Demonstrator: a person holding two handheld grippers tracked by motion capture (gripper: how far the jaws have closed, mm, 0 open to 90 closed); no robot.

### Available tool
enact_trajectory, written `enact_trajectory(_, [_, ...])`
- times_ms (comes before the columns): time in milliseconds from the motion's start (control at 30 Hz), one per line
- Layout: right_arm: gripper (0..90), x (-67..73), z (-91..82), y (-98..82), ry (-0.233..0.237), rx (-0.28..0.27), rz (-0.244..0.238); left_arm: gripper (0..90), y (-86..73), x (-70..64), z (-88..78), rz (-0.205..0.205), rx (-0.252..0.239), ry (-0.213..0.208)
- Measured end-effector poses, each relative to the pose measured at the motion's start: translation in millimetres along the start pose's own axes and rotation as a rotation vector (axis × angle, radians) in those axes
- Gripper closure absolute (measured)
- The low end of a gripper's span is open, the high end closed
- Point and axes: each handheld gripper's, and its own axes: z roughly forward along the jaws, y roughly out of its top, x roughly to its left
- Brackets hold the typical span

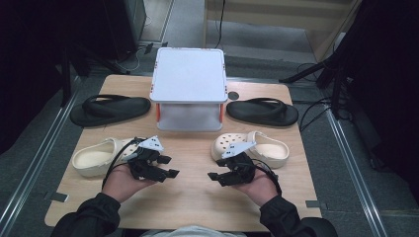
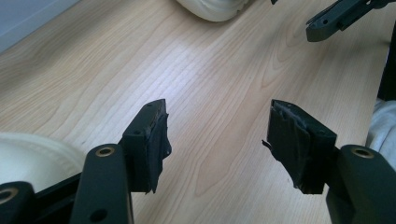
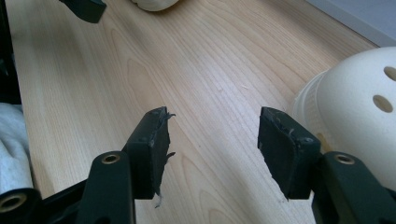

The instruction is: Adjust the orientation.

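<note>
Left tongs (image 1: 165, 167) and right tongs (image 1: 217, 176): both apart, empty, low over worktop (image 1: 192, 197). Risk: right tongs clipping cream clog (image 1: 257, 147) at their 2 o'clock, shoving it.

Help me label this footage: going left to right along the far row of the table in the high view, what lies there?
Black rubber flip-flop → white square-topped plastic box → second black rubber flip-flop.
</note>
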Motion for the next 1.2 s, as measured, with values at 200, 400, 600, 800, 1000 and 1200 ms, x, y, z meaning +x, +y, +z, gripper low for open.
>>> enact_trajectory(200, [44.1,-3.6,3.9,5.7,0.019,0.01,-0.015,36.3,-7.1,1.6,-14.1,-0.03,-0.018,0.004])
enact_trajectory(400, [44.0,-8.9,4.4,11.0,0.047,0.027,-0.017,35.3,-14.3,2.5,-26.4,-0.05,-0.011,0.02])
enact_trajectory(600, [43.8,-9.9,6.2,13.9,0.059,0.028,-0.017,35.3,-20.1,5.6,-38.9,-0.065,-0.013,0.034])
enact_trajectory(800, [43.8,-8.8,9.8,14.9,0.071,0.042,-0.024,37.9,-24.5,8.3,-49.2,-0.062,-0.004,0.054])
enact_trajectory(1000, [43.8,-8.3,12.2,15.5,0.071,0.052,-0.027,38.9,-26.6,13.4,-65.2,-0.062,0.001,0.091])
enact_trajectory(1200, [43.7,-7.6,13.6,15.3,0.069,0.061,-0.022,40.3,-31.1,22.2,-84.3,-0.075,-0.002,0.126])
